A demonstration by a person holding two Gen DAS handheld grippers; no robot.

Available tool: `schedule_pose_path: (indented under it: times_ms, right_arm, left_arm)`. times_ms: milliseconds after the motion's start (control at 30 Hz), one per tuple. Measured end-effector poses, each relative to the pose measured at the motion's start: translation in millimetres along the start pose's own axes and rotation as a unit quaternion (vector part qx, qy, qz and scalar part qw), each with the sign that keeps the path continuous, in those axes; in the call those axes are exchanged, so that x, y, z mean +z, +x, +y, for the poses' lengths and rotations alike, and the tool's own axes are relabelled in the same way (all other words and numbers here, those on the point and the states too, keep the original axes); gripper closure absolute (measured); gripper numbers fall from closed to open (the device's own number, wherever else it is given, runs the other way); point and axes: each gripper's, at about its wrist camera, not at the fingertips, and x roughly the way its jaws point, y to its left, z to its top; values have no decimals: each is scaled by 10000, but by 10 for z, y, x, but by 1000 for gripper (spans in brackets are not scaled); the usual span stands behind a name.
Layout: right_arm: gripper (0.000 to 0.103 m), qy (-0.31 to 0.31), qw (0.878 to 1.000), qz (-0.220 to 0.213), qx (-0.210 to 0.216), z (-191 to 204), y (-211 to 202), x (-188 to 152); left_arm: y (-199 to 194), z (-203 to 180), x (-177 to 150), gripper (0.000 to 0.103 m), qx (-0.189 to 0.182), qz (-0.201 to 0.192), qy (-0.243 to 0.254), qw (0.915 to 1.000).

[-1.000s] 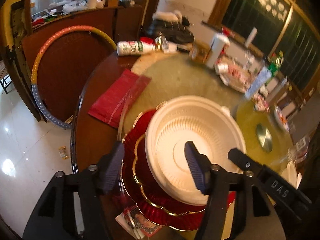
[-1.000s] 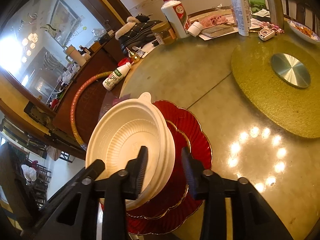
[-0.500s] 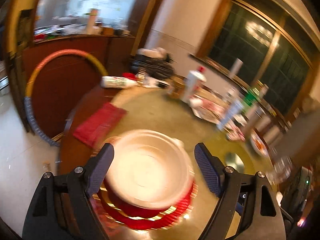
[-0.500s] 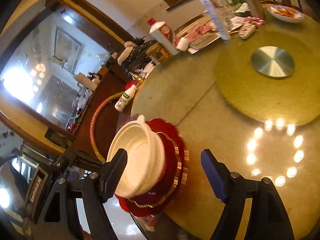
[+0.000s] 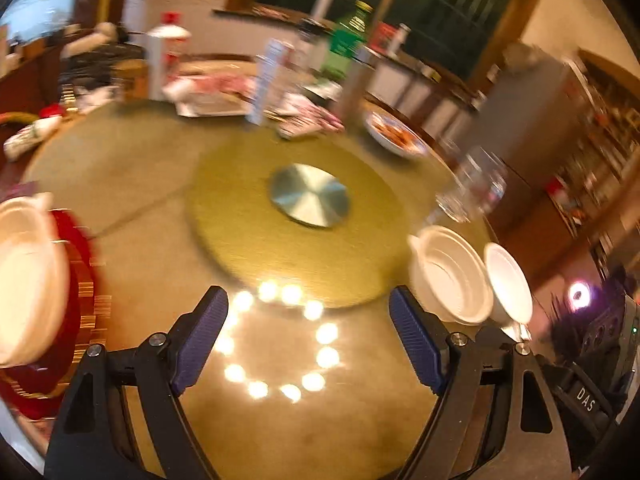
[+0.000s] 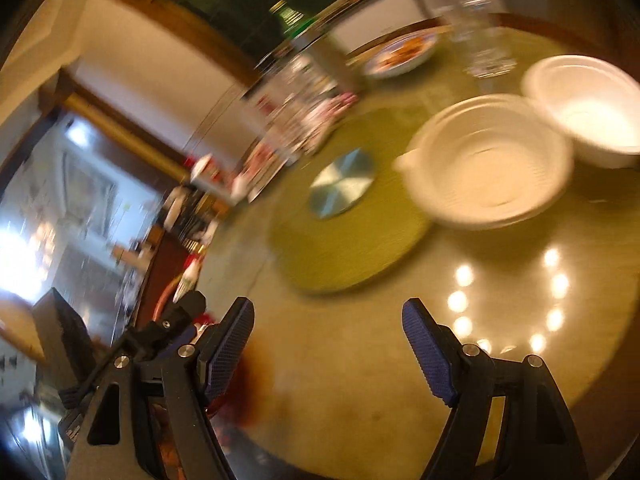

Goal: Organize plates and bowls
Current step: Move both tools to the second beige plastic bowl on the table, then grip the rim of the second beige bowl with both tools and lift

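A white bowl point(image 5: 28, 272) sits on stacked red gold-rimmed plates point(image 5: 78, 312) at the far left of the left wrist view. Two more white bowls stand side by side at the table's right: a ribbed one point(image 5: 450, 280) point(image 6: 486, 164) and a smooth one point(image 5: 508, 280) point(image 6: 584, 108). My left gripper point(image 5: 310, 340) is open and empty above the bare table. My right gripper point(image 6: 330, 348) is open and empty, short of the ribbed bowl. Both views are blurred.
A round glass table point(image 5: 140, 168) carries a gold turntable point(image 5: 304, 220) with a metal hub point(image 5: 310, 200). Bottles point(image 5: 264, 80), packets, a glass point(image 5: 474, 188) and a dish of food point(image 5: 394, 134) crowd the far side.
Both grippers opened, let go of the white bowl on the red plates, and swung right toward the two bowls at the table's right.
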Motion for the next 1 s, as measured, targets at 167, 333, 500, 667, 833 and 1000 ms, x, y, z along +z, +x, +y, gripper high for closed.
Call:
schedule_pose_path:
  times_ms: [167, 333, 500, 667, 833, 1000]
  right_arm:
    - [23, 446, 9981, -239, -339, -523, -170, 256]
    - [23, 827, 9945, -380, -524, -914, -178, 465]
    - [23, 1024, 9920, -430, -596, -1090, -82, 586]
    - [23, 1113, 9903, -497, -661, -1145, 36, 650]
    - [30, 1145, 9890, -515, -779, -1187, 140, 703]
    - [47, 1189, 9878, -485, -884, -1234, 231, 739]
  left_arm:
    - [400, -533, -4, 20, -173, 378, 361, 9985]
    - [771, -860, -4, 20, -170, 680, 511, 9962]
    - [1033, -1027, -18, 20, -82, 794, 606, 9950]
    - [1176, -1104, 4, 20, -30, 789, 653, 9947]
    - [1275, -1159, 3, 20, 89, 719, 699, 9949]
    - [1362, -1167, 4, 20, 204, 684, 714, 9949]
